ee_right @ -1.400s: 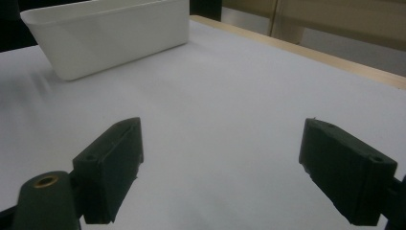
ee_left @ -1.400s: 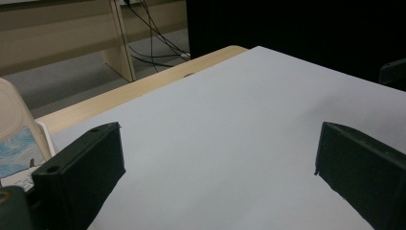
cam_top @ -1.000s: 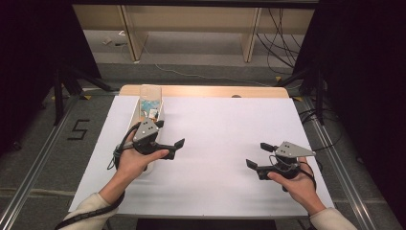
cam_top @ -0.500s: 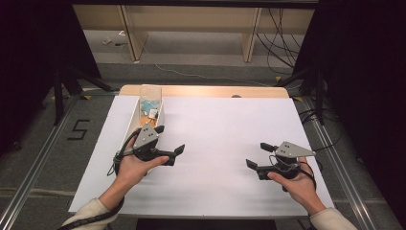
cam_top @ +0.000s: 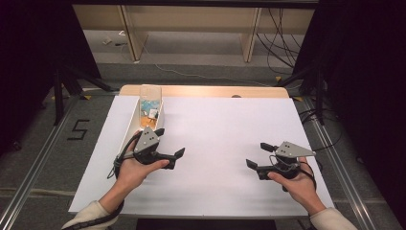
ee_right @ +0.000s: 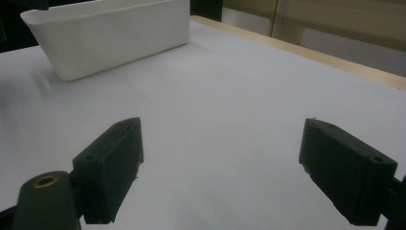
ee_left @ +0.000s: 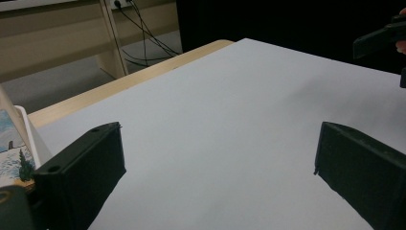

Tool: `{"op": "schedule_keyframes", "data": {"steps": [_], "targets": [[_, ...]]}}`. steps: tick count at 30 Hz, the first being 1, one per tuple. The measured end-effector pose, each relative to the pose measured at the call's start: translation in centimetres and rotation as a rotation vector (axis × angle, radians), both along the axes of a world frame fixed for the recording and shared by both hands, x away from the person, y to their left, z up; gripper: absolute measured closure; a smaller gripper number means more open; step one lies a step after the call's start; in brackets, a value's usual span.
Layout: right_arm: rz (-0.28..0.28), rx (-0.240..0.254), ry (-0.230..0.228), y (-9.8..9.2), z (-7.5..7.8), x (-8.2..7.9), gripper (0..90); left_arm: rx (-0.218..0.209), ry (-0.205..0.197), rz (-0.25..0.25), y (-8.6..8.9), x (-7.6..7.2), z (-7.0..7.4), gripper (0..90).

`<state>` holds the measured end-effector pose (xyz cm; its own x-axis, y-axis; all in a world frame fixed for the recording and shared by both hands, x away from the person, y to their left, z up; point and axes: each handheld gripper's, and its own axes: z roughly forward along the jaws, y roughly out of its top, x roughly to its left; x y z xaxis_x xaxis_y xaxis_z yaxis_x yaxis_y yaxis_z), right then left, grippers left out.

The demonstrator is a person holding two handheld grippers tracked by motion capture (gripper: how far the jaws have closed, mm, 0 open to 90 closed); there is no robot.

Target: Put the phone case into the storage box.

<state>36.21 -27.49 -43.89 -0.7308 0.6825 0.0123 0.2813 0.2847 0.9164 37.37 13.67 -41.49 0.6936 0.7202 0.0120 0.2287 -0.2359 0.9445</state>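
Observation:
A person holds a black two-jaw gripper in each hand over a white table sheet. My left gripper is open and holds nothing, just in front of a long white bin. In the left gripper view its jaws stand wide apart over bare sheet. My right gripper is open too, at the right front, and it faces left. Its own view shows the gap over bare sheet, with the bin farther off.
The bin holds several small items, among them a printed card. A wooden table edge runs along the far side. Beyond it are shelf legs and cables on the floor. Metal rails flank the table. The right gripper's jaw shows far off.
My left gripper has drawn a little toward the person, away from the bin's near end. The right gripper has stayed put.

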Motion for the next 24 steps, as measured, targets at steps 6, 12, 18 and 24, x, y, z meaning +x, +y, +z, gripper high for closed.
{"op": "schedule_keyframes", "data": {"steps": [6,12,18,24], "targets": [[0.001,-0.001,-0.001,-0.04,0.00,0.01,16.0,0.005,-0.001,-0.004,-0.07,-0.04,-0.11,2.3],[0.001,0.002,0.000,-0.08,-0.02,0.04,16.0,0.008,0.002,-0.005,-0.06,0.01,-0.25,2.4],[-0.002,0.003,-0.001,-0.14,0.00,0.06,16.0,0.007,0.000,-0.006,-0.15,-0.05,-0.18,2.4],[-0.005,0.003,-0.001,-0.21,-0.01,0.07,16.1,0.012,0.001,-0.007,-0.22,-0.03,-0.26,2.5]]}}
